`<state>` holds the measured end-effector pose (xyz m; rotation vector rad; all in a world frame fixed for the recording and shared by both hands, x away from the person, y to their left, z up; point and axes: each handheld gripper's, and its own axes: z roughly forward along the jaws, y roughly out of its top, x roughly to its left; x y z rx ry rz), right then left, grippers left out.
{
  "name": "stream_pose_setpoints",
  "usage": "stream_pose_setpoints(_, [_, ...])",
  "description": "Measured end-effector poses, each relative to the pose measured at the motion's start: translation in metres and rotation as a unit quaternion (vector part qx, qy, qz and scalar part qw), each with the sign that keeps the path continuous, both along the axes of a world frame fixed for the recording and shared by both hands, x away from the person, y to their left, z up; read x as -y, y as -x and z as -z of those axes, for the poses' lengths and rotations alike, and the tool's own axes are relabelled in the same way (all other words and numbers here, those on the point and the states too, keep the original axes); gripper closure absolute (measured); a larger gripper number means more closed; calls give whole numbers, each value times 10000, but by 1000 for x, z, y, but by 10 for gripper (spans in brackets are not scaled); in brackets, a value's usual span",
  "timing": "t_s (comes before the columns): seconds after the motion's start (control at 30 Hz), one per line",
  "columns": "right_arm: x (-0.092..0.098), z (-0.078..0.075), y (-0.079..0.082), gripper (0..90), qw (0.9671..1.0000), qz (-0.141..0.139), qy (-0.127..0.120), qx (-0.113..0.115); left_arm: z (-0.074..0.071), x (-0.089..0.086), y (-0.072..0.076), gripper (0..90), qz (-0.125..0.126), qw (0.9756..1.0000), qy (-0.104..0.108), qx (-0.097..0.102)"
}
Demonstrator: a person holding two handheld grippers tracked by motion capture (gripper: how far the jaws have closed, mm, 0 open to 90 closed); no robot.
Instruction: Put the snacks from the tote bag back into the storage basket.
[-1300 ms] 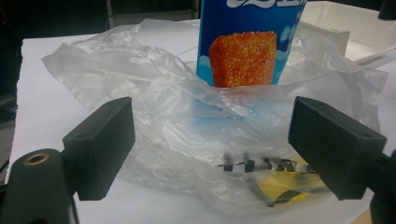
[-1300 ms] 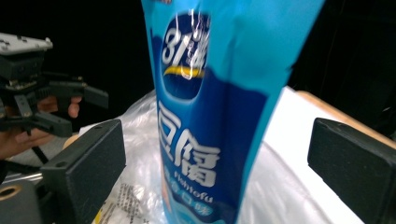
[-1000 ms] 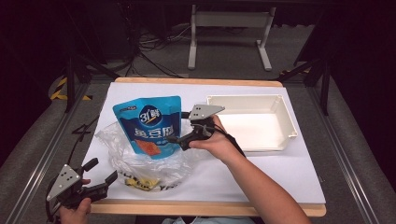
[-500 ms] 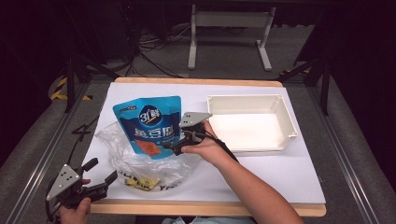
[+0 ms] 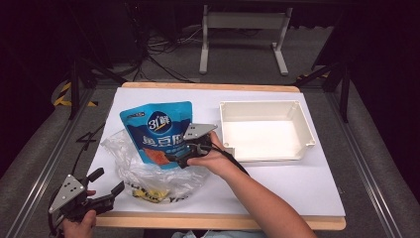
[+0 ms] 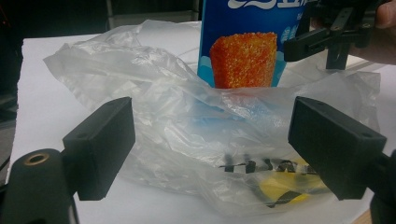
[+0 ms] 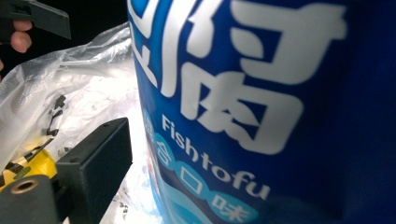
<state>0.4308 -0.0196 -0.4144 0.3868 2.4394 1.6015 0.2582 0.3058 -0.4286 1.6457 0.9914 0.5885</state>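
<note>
White table (image 5: 307,188): right gripper (image 5: 179,157) jaws at blue pouch (image 5: 157,133), grip unclear; left gripper (image 5: 106,191) jaws spread, low

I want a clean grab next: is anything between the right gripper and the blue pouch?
Nothing visible. The right gripper is already at the right edge of the blue pouch, whose lower part sits in the clear plastic bag.

2 black grippers, left gripper (image 5: 108,192), right gripper (image 5: 174,157), grey triangular plates, trailing cables
</note>
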Motion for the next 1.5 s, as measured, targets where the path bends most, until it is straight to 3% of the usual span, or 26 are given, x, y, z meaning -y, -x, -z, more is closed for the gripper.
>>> stream_pose_setpoints(0.27, [-5, 4, -2, 118, 9999, -32, -133, 55, 0, 0, 0, 155, 3, 10000, -2, -3])
stream_pose_setpoints(0.4, [-5, 4, -2, 185, 9997, -59, -88, 237, 0, 0, 0, 155, 9, 10000, 7, 0])
stream_pose_setpoints(0.7, [-5, 4, -2, 295, 9997, -197, -38, 128, 0, 0, -1, 155, 5, 10000, 2, 0])
stream_pose_setpoints(0.8, [-4, 3, -2, 353, 9991, -356, 55, 234, 0, 0, -1, 155, 12, 10000, -2, -5])
stream_pose_setpoints(0.97, [-2, 3, -5, 414, 9986, -484, 74, 194, 0, 1, -1, 155, 20, 10000, -14, -28])
stream_pose_setpoints(1.5, [-1, 2, -4, 536, 9975, -565, 184, 372, 0, 0, 0, 155, -4, 10000, 2, 0])
